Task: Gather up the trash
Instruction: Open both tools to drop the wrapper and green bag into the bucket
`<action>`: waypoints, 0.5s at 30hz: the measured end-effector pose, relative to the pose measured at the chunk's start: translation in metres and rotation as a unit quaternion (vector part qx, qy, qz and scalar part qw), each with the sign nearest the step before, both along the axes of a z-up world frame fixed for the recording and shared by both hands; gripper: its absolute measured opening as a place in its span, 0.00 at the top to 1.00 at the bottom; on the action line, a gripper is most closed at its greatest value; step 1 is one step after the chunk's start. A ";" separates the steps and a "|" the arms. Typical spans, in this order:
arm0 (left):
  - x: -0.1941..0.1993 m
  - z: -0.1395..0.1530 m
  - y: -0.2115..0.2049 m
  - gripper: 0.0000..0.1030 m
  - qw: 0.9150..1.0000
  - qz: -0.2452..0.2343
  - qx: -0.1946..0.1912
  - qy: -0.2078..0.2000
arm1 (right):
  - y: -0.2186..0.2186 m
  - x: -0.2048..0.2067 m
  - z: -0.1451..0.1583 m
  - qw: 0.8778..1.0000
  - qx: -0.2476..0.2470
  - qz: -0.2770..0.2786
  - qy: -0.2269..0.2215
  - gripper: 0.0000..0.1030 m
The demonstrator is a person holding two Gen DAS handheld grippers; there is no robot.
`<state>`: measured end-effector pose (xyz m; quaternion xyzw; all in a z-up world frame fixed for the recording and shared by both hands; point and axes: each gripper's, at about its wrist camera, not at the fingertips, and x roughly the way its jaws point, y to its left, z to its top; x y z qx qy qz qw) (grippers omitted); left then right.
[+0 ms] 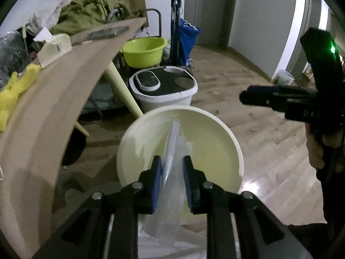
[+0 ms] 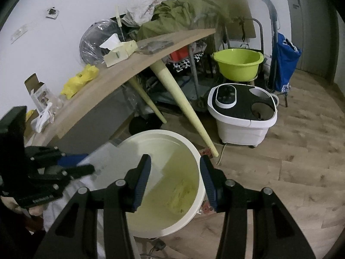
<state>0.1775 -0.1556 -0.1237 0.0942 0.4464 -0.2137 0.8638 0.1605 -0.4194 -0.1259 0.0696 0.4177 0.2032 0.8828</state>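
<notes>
A cream round bin [image 1: 215,129] stands on the floor; it also shows in the right wrist view [image 2: 194,151]. My left gripper [image 1: 172,166] is shut on a clear plastic sheet [image 1: 171,149] and holds it over the bin's mouth. From the right wrist view the left gripper [image 2: 86,164] comes in from the left with the sheet [image 2: 112,161] over the bin's near rim. My right gripper [image 2: 175,164] is open and empty above the bin. It shows at the right of the left wrist view [image 1: 243,97]. Yellow scraps [image 2: 179,194] lie at the bin's bottom.
A wooden table [image 2: 103,90] on the left carries a tissue box [image 2: 118,54], a yellow bag [image 2: 79,82] and small cartons [image 2: 39,95]. A white foot spa [image 2: 243,116], a green basin [image 2: 239,62] and a blue trolley bag [image 2: 284,62] stand behind the bin.
</notes>
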 end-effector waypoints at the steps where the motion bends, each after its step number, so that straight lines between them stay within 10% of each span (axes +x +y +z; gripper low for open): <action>1: 0.000 -0.001 0.000 0.79 1.000 -0.001 -0.002 0.003 | 0.002 0.000 0.002 1.000 -0.001 0.002 -0.001 0.56; 10: -0.007 0.006 0.011 0.43 1.000 0.002 -0.028 0.002 | 0.021 -0.004 0.021 1.000 -0.014 0.017 -0.018 0.56; 15: -0.018 0.019 0.022 0.43 0.999 -0.001 -0.047 -0.021 | 0.038 -0.006 0.036 0.999 -0.024 0.029 -0.031 0.56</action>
